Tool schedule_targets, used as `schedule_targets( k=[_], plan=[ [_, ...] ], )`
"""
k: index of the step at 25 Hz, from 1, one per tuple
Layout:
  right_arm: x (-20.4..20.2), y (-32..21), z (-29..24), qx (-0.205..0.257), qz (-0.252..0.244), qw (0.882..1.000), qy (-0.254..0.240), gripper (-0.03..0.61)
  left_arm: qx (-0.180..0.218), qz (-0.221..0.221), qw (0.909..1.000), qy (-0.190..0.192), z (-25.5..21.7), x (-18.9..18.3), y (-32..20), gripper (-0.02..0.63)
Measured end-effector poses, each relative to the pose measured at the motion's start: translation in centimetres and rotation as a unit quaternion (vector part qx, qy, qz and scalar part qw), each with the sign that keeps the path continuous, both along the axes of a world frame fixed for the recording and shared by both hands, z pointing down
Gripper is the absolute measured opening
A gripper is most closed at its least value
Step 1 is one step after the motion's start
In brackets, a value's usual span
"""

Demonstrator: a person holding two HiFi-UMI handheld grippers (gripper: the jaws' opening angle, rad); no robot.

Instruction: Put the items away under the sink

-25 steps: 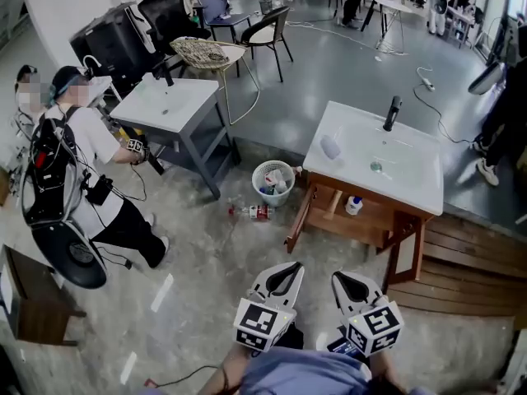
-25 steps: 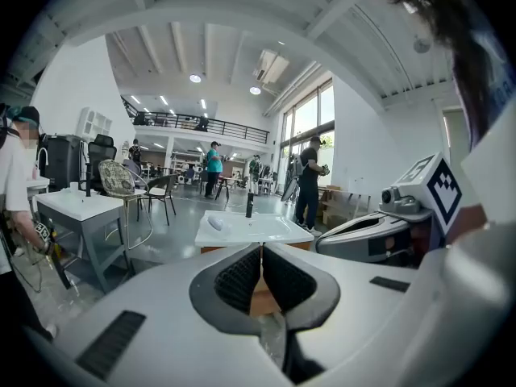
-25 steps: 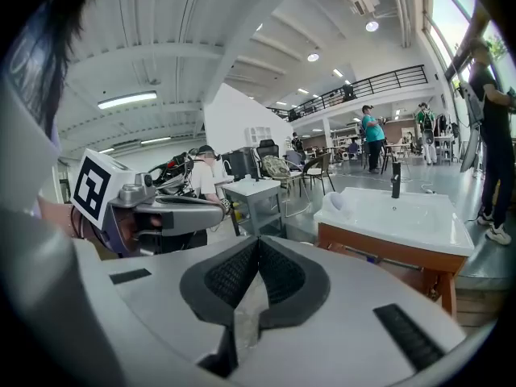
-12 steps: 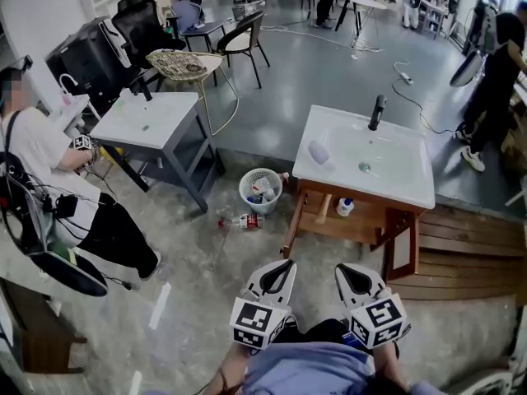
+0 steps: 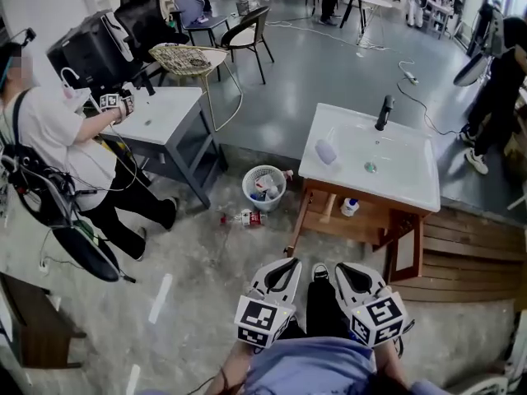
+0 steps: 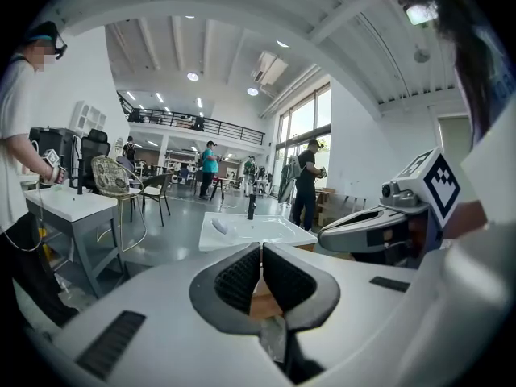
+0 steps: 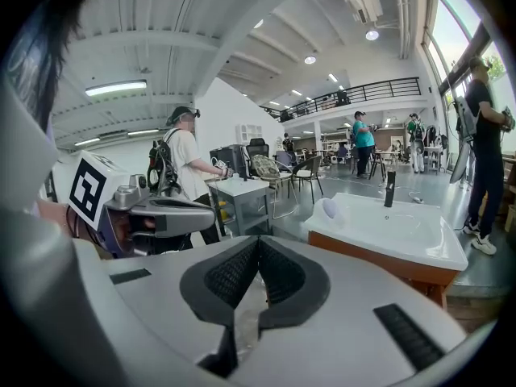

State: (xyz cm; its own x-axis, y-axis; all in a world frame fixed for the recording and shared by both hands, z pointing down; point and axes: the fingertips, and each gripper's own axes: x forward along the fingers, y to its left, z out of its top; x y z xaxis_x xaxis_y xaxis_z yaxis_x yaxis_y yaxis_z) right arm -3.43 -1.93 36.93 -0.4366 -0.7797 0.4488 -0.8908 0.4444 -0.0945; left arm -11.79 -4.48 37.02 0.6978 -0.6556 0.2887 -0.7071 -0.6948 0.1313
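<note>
The white sink [image 5: 403,171] stands on a wooden cabinet, whose left door [image 5: 298,219] hangs open. A white bottle [image 5: 350,207] stands on the shelf inside. On the sink's left rim lies a pale soap-like item [image 5: 327,151], seen also in the right gripper view as the item [image 7: 328,208]. A red-labelled bottle [image 5: 244,217] lies on the floor beside a white waste basket [image 5: 265,186] full of items. My left gripper [image 5: 288,265] [image 6: 260,247] and right gripper [image 5: 343,268] [image 7: 258,240] are held low in front of me, well short of the cabinet, both shut and empty.
A person [image 5: 58,151] stands at a second white sink on a grey table [image 5: 160,113] at the left. Wooden steps [image 5: 461,257] lie right of the cabinet. A wicker chair [image 5: 188,58] and other people are further back.
The person at the left has stood up and reached over the grey table. My view has shifted slightly; both grippers stay low and shut.
</note>
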Motion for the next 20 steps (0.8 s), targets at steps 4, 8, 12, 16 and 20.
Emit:
schedule_targets(
  k=[4, 8, 12, 16, 20],
  plan=[
    [-0.3, -2.0, 0.5, -0.004, -0.013, 1.000, -0.009, 0.014, -0.001, -0.022, 0.9998, -0.004, 0.1, -1.1, -1.5, 0.018],
    [0.1, -4.4, 0.9, -0.002, -0.020, 1.000, -0.023, 0.014, 0.000, -0.046, 0.9989, -0.013, 0.6, -1.6, -3.7, 0.018],
    [1.1, -7.6, 1.6, -0.008, -0.028, 0.999, -0.027, 0.015, -0.006, -0.054, 0.9983, -0.020, 0.9, -1.0, -6.2, 0.018],
    [3.1, -12.0, 2.5, -0.013, -0.032, 0.999, -0.025, 0.015, -0.012, -0.056, 0.9980, -0.028, 1.4, 0.8, -9.9, 0.018],
    [5.9, -16.9, 2.3, -0.010, -0.034, 0.999, -0.028, 0.014, -0.007, -0.060, 0.9978, -0.026, 0.8, 3.5, -15.0, 0.018]
  ],
)
